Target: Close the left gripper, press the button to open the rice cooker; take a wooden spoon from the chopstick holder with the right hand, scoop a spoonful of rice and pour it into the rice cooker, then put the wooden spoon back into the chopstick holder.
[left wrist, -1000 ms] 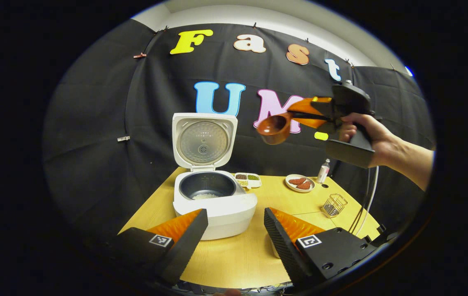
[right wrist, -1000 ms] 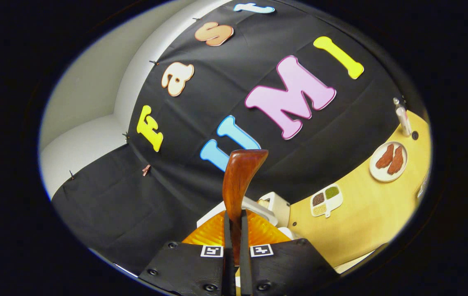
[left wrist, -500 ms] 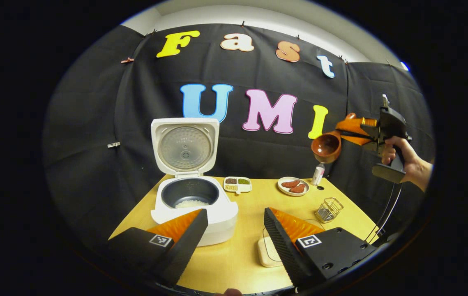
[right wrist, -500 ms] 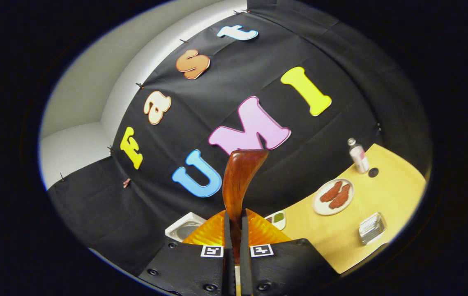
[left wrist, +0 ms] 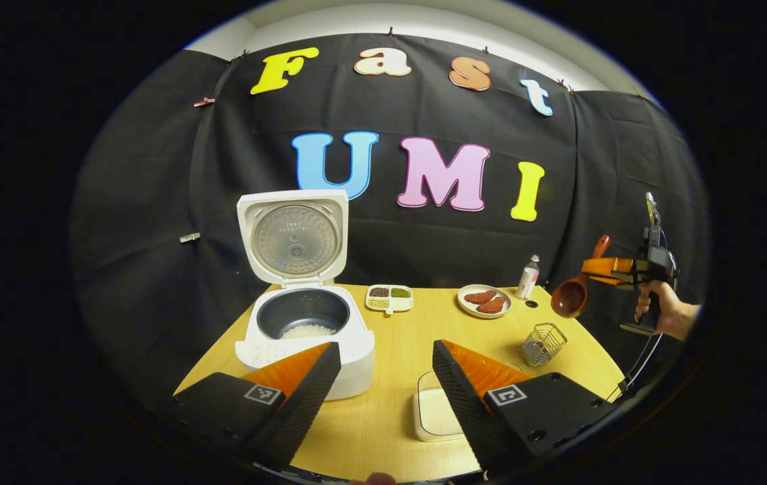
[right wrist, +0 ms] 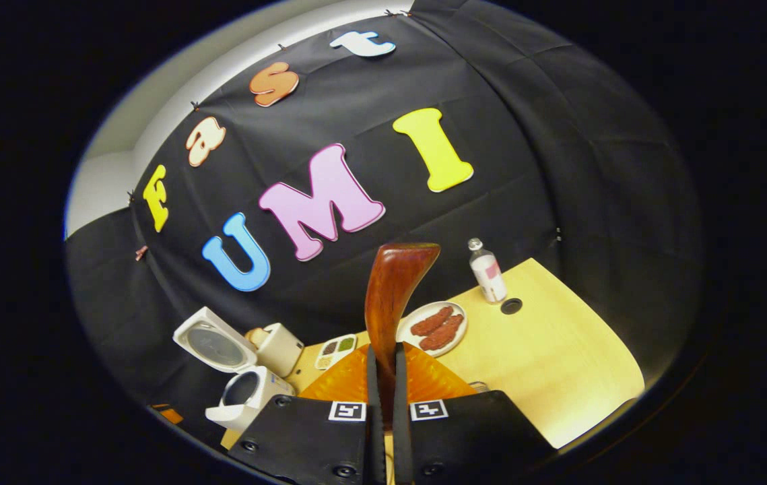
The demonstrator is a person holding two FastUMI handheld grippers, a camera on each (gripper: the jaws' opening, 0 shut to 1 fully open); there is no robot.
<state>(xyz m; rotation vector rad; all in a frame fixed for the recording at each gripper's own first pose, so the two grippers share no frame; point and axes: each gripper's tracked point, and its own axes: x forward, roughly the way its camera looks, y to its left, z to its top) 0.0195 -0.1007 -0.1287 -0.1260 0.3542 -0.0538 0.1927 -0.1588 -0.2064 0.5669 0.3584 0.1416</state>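
Wooden spoon (left wrist: pixel 575 291), pinched tight in the right gripper (right wrist: pixel 383 431), has swung away from the rice cooker (left wrist: pixel 302 330) (rice already inside) toward the chopstick holder (left wrist: pixel 542 343), so putting it back looks next; left gripper (left wrist: pixel 383 377) hangs open.

One rice cooker (left wrist: pixel 306 333), lid up. One wooden spoon (left wrist: pixel 575 291). One wire holder (left wrist: pixel 543 343). One small bottle (left wrist: pixel 528 277). One round plate (left wrist: pixel 485 301) carrying two reddish pieces. One divided dish (left wrist: pixel 388 297) with four compartments. One shallow white tray (left wrist: pixel 431 413) at the near table edge. One table (left wrist: pixel 396 337). Two grippers: left (left wrist: pixel 383 394), right (right wrist: pixel 383 404). One hand (left wrist: pixel 666 313).
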